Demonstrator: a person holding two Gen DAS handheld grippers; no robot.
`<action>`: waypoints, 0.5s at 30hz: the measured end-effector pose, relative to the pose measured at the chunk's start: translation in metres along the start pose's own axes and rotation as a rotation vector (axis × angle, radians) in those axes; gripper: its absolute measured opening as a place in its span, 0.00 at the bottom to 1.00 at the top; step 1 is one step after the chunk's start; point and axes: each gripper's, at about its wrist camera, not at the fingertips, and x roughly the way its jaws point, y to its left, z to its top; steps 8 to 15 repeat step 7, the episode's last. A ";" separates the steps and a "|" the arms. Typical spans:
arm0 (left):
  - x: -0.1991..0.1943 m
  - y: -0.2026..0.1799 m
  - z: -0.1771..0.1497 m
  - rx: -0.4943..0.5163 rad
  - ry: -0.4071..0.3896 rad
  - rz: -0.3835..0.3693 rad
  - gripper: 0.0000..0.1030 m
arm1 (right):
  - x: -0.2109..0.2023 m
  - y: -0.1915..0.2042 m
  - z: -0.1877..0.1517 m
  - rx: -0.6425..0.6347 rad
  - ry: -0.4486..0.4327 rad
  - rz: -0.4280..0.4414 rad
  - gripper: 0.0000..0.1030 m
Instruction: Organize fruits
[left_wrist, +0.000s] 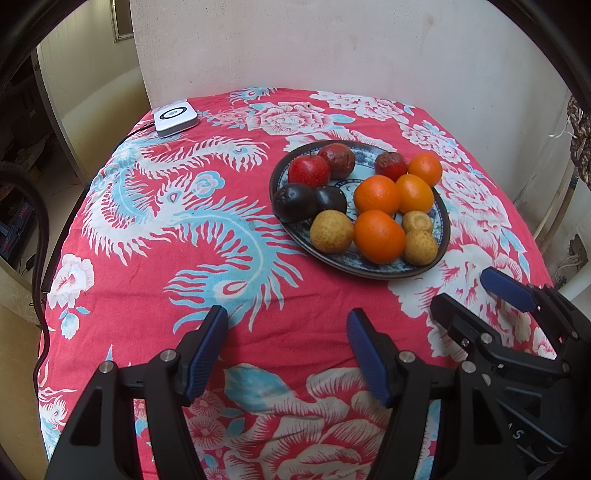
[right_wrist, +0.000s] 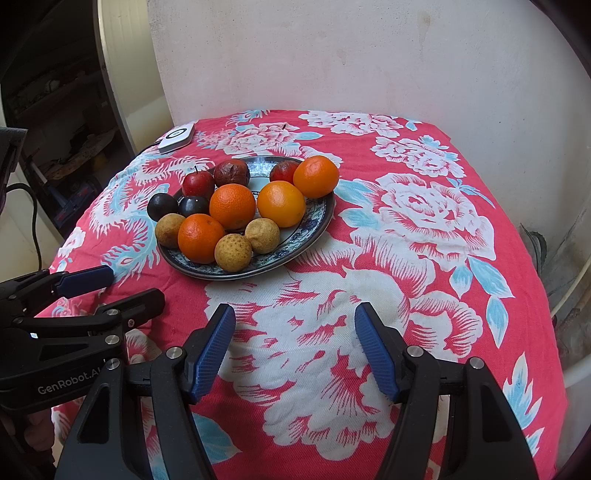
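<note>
Every fruit in view sits on the plate, which serves here as the landmark; nothing lies loose on the cloth-covered surface. Going left to right in the left wrist view: two dark plums rest at the plate's left rim, touching each other, with three red fruits behind them along the far edge. A tan fruit lies at the near left rim. Four oranges run through the middle toward the far right, and two more tan fruits sit at the near right rim, just beside the nearest orange.

By kind, the fruits already look loosely grouped: plums together, reds together, oranges in a cluster, though the tan ones are split by an orange. I judge the sorting either nearly finished or not begun; the frames alone cannot settle which, nor show any other dish to move fruit into.

The left claw hovers near the plate on its near side, fingers spread wide with nothing between them. The right claw is likewise spread and empty, near the plate's near-right side. A small white device lies well apart from the plate at the far left corner.
</note>
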 end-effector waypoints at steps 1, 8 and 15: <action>0.000 0.000 0.000 0.000 0.000 0.000 0.69 | 0.000 0.000 0.000 0.000 0.000 0.000 0.67; 0.000 0.000 0.000 0.001 0.001 0.002 0.69 | 0.000 0.001 -0.001 -0.001 0.000 -0.002 0.67; 0.000 0.000 0.000 0.001 0.001 0.002 0.69 | 0.000 0.001 -0.001 -0.001 0.000 -0.002 0.67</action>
